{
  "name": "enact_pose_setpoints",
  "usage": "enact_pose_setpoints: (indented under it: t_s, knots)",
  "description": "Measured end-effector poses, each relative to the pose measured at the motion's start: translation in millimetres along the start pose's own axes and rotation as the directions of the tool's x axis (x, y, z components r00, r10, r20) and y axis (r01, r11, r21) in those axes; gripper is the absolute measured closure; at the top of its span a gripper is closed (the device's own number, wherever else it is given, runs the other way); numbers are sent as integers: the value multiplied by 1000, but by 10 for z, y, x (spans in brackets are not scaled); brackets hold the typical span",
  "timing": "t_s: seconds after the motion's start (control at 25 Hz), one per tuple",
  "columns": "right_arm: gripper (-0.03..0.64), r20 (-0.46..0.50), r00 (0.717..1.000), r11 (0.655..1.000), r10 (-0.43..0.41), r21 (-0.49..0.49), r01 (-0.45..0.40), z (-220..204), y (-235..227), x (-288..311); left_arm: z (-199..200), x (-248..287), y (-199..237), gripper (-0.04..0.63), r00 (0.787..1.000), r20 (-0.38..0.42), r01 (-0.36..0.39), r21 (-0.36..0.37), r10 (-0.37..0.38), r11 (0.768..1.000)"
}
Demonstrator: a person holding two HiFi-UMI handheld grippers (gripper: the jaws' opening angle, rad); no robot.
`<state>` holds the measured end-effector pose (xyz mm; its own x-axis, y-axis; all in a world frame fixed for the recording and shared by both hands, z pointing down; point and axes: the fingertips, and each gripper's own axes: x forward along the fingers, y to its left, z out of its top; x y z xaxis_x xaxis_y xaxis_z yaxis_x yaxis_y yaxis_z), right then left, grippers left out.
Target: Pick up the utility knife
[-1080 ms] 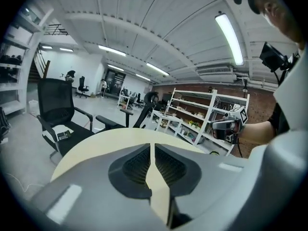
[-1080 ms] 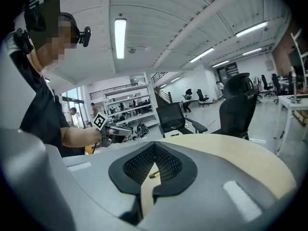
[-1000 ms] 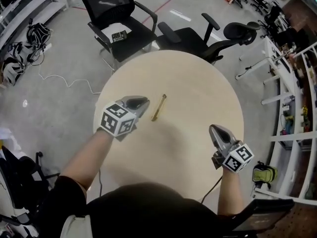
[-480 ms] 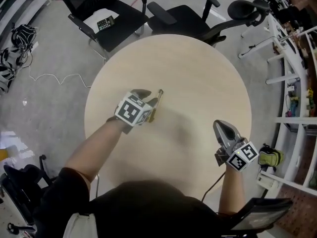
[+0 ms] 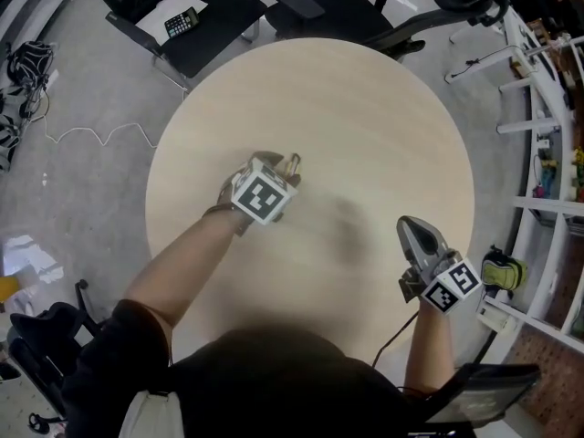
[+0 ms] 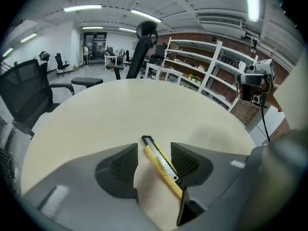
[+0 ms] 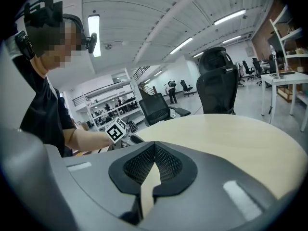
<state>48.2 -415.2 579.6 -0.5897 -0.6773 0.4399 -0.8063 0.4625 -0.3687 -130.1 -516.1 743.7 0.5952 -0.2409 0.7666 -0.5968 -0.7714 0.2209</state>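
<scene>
left claw (image 6: 155, 163): jaws wide, just been opening; tips tilted down to the tabletop (image 5: 365, 108), one jaw on each side of the knife, neither pad pressing on it.
utility knife (image 6: 162, 165): yellow body, black tip, lying flat on the tabletop between the left claw's jaws. It sits at a slant, nearer the right-hand pad in the left gripper view. The tip points away from the claw and the rear end runs in under the claw's body (whether it touches that pad, cannot tell).
right claw (image 7: 155, 153): jaws together, nothing between them; held over the tabletop's edge, well apart from the left claw and the knife.
tabletop: round, pale wood.
beyond the claws: black office chairs (image 5: 328, 7) past the far edge, a calculator (image 5: 181, 21) on one seat.
</scene>
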Motion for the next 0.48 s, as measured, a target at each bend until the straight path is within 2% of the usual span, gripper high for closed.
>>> enact_pose_setpoints:
  t_s: [0.2, 0.36, 0.48]
  knots:
    - [603, -2, 1000, 1000, -4, 15, 4, -51, -52, 20, -110, 133, 24, 380, 999, -36, -30, 42, 32, 999]
    - [603, -3, 1000, 1000, 0, 24, 0, -69, -82, 25, -95, 200, -13, 354, 998, -36, -45, 59, 48, 997]
    - [603, -3, 1000, 999, 4, 36, -4, -110, -105, 47, -57, 258, -94, 366, 996, -52, -67, 117, 74, 991]
